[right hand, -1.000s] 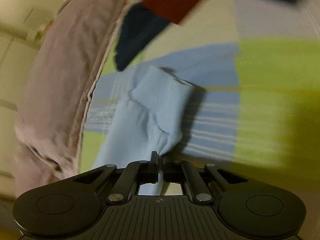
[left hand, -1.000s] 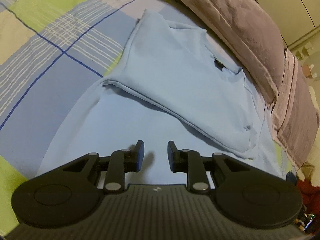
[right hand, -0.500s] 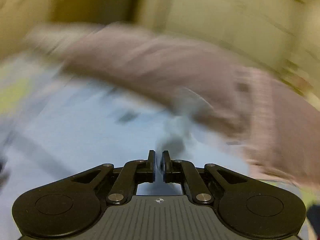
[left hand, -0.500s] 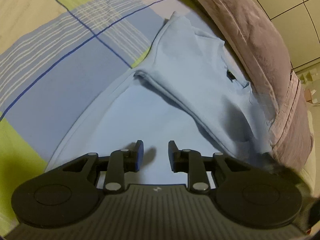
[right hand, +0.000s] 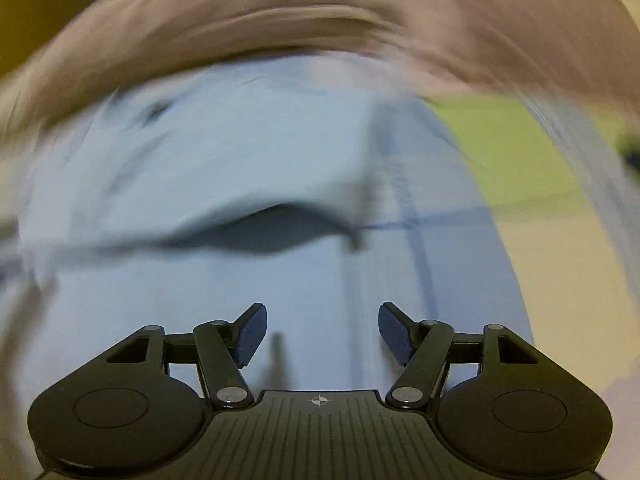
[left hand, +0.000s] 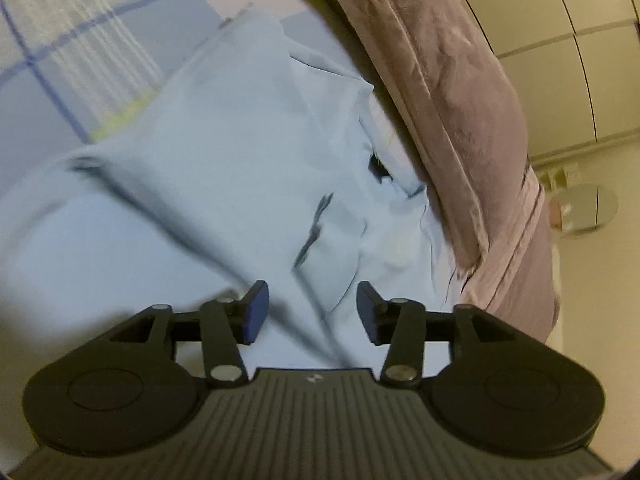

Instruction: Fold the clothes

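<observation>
Hovering over the light blue shirt (left hand: 208, 184), the left gripper (left hand: 308, 308) and right gripper (right hand: 320, 334) had just been opening, jaws apart, gripping nothing; the partly folded shirt lay on the checked bedsheet (left hand: 60, 52) beside a mauve quilt (left hand: 452, 92).

My light is dim, warm and yellowish. The right wrist view is smeared by motion blur across the blue shirt (right hand: 248, 160); the left is sharper, soft at its edges. Both bend at the rims, corners black. Soft shadow sits under the shirt's fold.
</observation>
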A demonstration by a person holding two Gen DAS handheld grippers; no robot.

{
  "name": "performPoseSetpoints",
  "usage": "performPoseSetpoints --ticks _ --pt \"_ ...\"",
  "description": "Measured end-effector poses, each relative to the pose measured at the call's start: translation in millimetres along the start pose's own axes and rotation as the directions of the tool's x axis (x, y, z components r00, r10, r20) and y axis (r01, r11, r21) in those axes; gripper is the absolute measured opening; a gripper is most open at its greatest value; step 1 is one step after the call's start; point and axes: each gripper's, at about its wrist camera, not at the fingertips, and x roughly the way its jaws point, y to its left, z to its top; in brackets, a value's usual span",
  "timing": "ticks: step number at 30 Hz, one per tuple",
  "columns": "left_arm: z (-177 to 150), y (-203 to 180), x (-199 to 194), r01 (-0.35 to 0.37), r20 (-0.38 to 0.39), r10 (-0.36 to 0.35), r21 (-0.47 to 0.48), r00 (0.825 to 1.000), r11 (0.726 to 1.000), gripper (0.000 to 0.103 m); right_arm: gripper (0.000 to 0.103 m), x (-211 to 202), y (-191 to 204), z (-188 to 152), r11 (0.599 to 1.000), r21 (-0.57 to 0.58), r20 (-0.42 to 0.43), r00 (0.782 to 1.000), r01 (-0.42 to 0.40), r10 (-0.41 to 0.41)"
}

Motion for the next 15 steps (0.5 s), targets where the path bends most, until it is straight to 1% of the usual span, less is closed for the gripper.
performPoseSetpoints --ticks 1,3,5,6,7,9,10,11,13,14,15 --pt "3.3 -2.4 10.4 -0.001 0.001 0.001 -0.02 1.0 1.0 0.048 0.066 0.2 -12.0 5.8 0.997 0.081 0.003 1.0 -0.011 0.01" --pt "8.6 -4.6 30.4 -0.025 -0.007 0.025 -0.047 1.0 0.999 0.049 0.066 -2.7 -30.9 12.7 0.977 0.21 0.019 1.0 -0.024 0.02" --pt "10.2 -8.3 45.3 -0.032 -0.02 0.031 -0.042 0.999 0.999 0.049 0.066 -5.5 -38.9 16.4 0.968 0.25 0.033 0.999 -0.027 0.019" --pt "10.9 -10.2 52.7 -0.035 -0.026 0.034 -0.038 0.999 0.999 0.048 0.066 -4.7 -39.5 20.2 0.968 0.25 0.035 0.999 -0.023 0.015" --pt "11.0 -14.7 57.1 -0.038 -0.034 0.038 -0.011 0.999 0.999 0.044 0.066 -4.0 -37.6 21.1 0.97 0.241 0.036 0.999 -0.019 0.011" --pt "11.0 -23.8 65.7 -0.045 -0.05 0.047 0.044 0.998 0.998 0.01 0.066 -2.3 -35.6 19.6 0.976 0.216 0.034 0.999 -0.01 0.003" --pt "11.8 -28.3 63.4 -0.026 -0.042 0.029 0.063 0.999 0.998 0.004 0.066 -1.1 -34.0 18.3 0.98 0.201 0.036 0.999 -0.006 -0.002" --pt "12.7 -32.8 61.0 -0.008 -0.035 0.011 0.082 0.999 0.997 0.002 0.066 0.4 -32.9 16.7 0.982 0.188 0.038 0.999 -0.002 -0.005" --pt "19.1 -48.6 35.9 0.04 0.051 -0.049 0.171 0.997 0.984 0.002 0.066 0.3 -31.2 13.4 0.987 0.162 0.047 0.999 0.0 -0.007" --pt "22.7 -56.8 21.7 0.056 0.096 -0.079 0.224 0.992 0.973 0.002 0.066 -0.8 -29.2 11.9 0.991 0.136 0.059 0.998 0.0 -0.008" --pt "26.4 -64.6 3.0 0.057 0.158 -0.107 0.292 0.982 0.955 0.002 0.066 -1.9 -26.1 11.1 0.995 0.103 0.071 0.997 0.001 -0.008"
